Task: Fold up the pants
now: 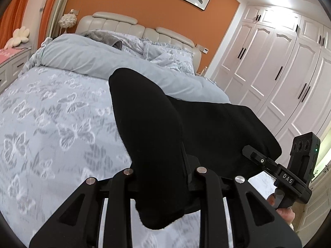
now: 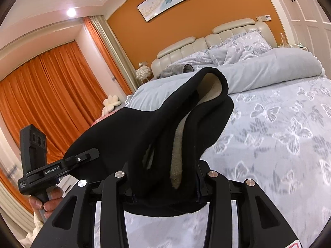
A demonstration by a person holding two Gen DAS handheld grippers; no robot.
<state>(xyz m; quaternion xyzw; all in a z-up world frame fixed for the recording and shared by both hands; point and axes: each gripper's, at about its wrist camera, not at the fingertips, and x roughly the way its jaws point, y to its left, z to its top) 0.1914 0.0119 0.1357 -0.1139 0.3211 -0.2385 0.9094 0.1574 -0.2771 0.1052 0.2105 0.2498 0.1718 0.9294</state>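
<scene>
The black pants point(image 1: 157, 136) are held up off the bed point(image 1: 51, 124) between the two grippers, filling the centre and lower middle of both wrist views. In the left wrist view, the left gripper point(image 1: 163, 177) is seen at the bottom centre, its fingers buried in a thick fold of the dark cloth on which they are closed; the cloth rises toward the middle of the frame and stretches to the right, where the right gripper point(image 1: 258, 157) is seen at the lower right edge, clamped on the far end of the fabric and carried by a hand point(image 1: 283, 210). In the right wrist view, the right gripper point(image 2: 163, 177) is likewise closed on the pants point(image 2: 144, 136), whose pale fleecy lining point(image 2: 178, 150) is exposed in the central fold, and the left gripper point(image 2: 86, 155) is visible at the lower left, gripping the cloth. A butterfly-patterned sheet covers the bed point(image 2: 279, 134) beneath, and a folded grey duvet point(image 1: 93, 60) lies toward the headboard point(image 1: 128, 23).
</scene>
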